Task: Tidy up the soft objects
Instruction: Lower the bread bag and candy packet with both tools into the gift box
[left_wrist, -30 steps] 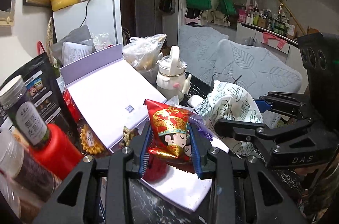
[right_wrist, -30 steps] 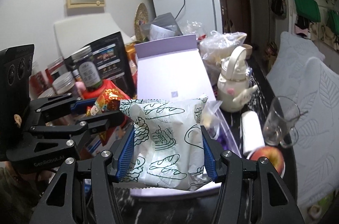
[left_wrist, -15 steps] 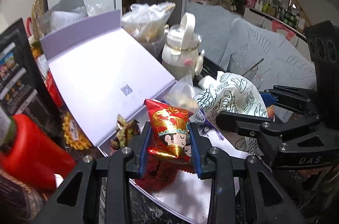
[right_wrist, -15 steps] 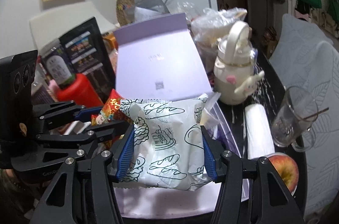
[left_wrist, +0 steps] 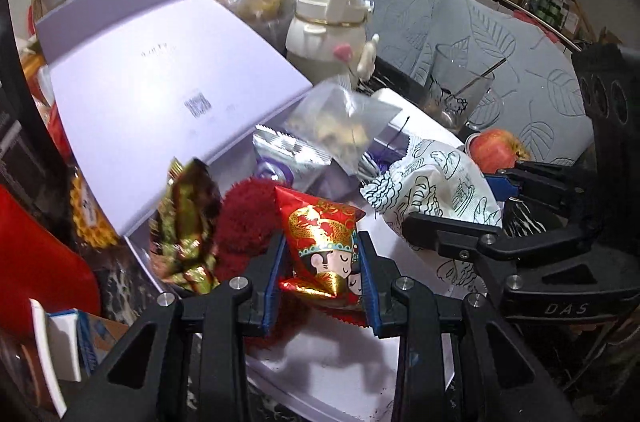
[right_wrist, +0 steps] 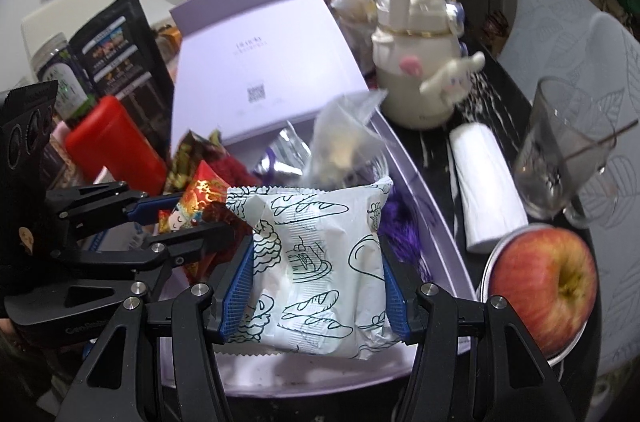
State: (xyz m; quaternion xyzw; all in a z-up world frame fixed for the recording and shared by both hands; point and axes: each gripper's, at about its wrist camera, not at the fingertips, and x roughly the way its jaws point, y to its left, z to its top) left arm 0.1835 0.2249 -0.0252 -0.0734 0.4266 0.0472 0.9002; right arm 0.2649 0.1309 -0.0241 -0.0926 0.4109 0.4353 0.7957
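My left gripper (left_wrist: 322,268) is shut on a red and gold snack packet (left_wrist: 320,246) and holds it over the open lavender box (left_wrist: 360,378). My right gripper (right_wrist: 316,274) is shut on a white bread-print packet (right_wrist: 316,270), also over the box, just right of the left one. In the box lie a red fuzzy item (left_wrist: 246,218), a green-gold wrapped packet (left_wrist: 186,226), a silver-purple packet (left_wrist: 288,158) and a clear bag of snacks (left_wrist: 340,126). The right gripper and its white packet (left_wrist: 432,182) show in the left wrist view.
The box lid (left_wrist: 160,94) stands open behind. A cream kettle-shaped bottle (right_wrist: 420,62), a white roll (right_wrist: 488,186), a glass (right_wrist: 568,158) and an apple on a dish (right_wrist: 544,278) sit to the right. A red container (right_wrist: 112,146) and jars crowd the left.
Both grippers have moved forward and down toward the box with their packets still held. The box contents have come into view.
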